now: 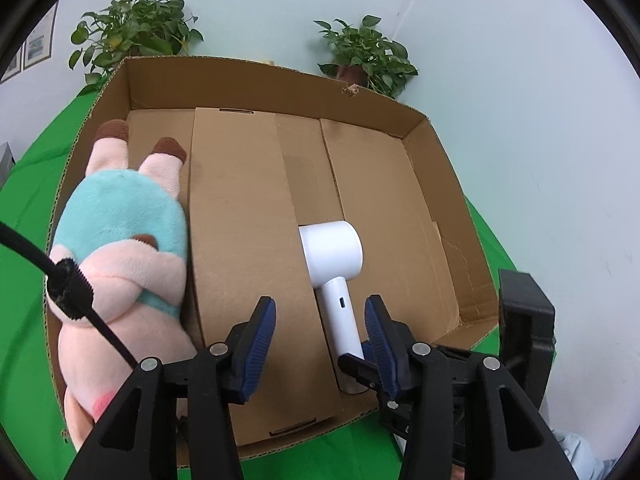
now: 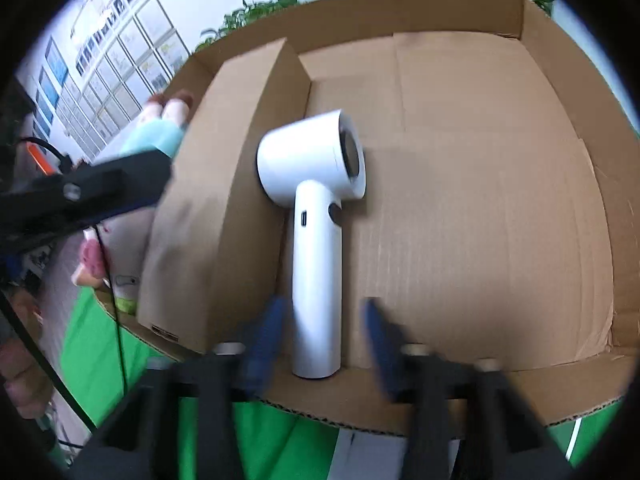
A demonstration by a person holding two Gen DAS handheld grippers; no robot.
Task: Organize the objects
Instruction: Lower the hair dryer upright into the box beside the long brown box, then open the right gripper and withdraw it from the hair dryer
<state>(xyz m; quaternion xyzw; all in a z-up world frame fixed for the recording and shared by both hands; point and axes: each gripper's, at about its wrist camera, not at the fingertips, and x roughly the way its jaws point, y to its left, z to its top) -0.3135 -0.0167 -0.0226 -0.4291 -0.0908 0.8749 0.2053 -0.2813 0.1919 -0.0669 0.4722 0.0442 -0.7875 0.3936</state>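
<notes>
My right tool (image 2: 324,304) is spread, its blurred pads flanking the handle of the one white hair dryer (image 2: 316,240), with a gap showing on one side. The dryer lies flat in the single cardboard box (image 1: 240,84), head away from the tool. My left tool (image 1: 320,303) is also spread and pinches nothing. Left of it, past one raised cardboard panel (image 1: 240,260), lies one plush toy (image 1: 120,248). Beyond the box stand two potted plants (image 1: 136,28) (image 1: 366,54). The wall posters (image 2: 100,64) are too small to read.
</notes>
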